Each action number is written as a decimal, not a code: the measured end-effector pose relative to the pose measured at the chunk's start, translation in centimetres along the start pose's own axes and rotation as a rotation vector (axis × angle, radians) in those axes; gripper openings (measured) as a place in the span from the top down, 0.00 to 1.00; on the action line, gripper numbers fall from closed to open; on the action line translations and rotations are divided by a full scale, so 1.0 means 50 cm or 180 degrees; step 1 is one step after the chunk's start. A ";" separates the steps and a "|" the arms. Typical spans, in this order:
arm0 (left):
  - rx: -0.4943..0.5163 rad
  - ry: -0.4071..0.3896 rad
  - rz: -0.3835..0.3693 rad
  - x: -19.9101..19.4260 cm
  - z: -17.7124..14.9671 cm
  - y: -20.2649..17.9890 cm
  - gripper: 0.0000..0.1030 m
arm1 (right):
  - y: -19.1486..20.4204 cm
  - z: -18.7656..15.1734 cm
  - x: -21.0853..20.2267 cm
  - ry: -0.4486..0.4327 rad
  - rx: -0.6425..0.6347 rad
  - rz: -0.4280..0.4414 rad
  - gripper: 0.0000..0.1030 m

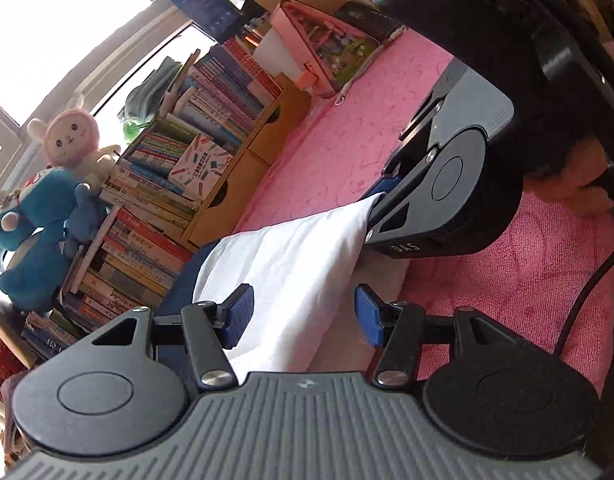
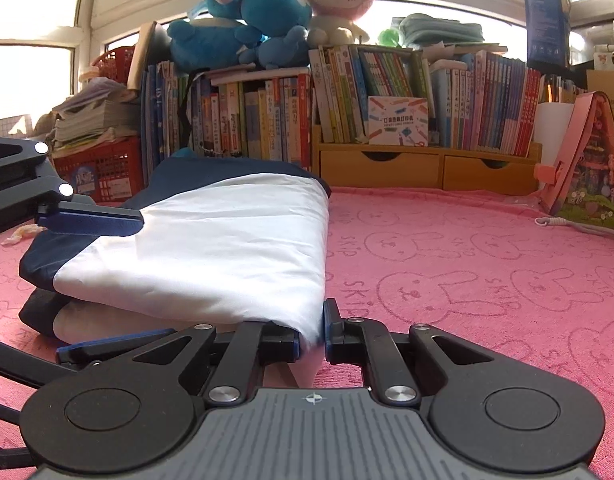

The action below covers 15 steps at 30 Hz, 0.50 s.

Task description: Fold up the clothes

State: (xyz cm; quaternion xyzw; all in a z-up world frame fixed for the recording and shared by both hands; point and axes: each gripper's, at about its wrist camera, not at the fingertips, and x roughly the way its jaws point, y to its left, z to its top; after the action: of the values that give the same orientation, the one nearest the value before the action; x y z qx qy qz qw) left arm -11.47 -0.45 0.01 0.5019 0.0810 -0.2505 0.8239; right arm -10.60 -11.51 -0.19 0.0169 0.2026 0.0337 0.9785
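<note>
A folded white and navy garment (image 2: 211,248) lies on the pink bunny-print towel (image 2: 467,264). My right gripper (image 2: 312,338) is shut on the near right corner of its white top layer. In the left wrist view the same gripper (image 1: 381,196) pinches the white cloth (image 1: 291,256) at its far tip. My left gripper (image 1: 303,316) is open, with the white layer running between its blue pads. From the right wrist view one of its fingers (image 2: 91,218) rests over the garment's left edge and the other sits low beside the bottom layer.
Rows of books (image 2: 387,96) and a wooden drawer unit (image 2: 427,168) line the back. Plush toys (image 2: 247,16) sit on top. A pink case (image 2: 587,168) stands at the right and red baskets (image 2: 103,168) at the left. Pink towel stretches to the right of the garment.
</note>
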 end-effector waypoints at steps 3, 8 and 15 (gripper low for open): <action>0.0281 0.0066 0.0046 0.014 0.001 -0.015 0.69 | -0.002 0.000 -0.001 -0.0011 0.0016 0.0009 0.88; 0.0749 0.0176 0.0123 0.038 0.002 -0.041 0.69 | 0.001 -0.001 -0.003 -0.0030 0.0013 0.0000 0.88; 0.0708 0.0554 0.0088 0.046 -0.014 -0.025 0.96 | 0.004 -0.003 -0.006 -0.0048 0.0008 -0.0060 0.88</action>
State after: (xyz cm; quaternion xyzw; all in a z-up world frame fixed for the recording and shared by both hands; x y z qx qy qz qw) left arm -10.01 -1.06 -2.22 0.6110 0.1170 -0.2020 0.7564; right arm -10.95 -11.30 -0.20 0.0164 0.1954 0.0241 0.9803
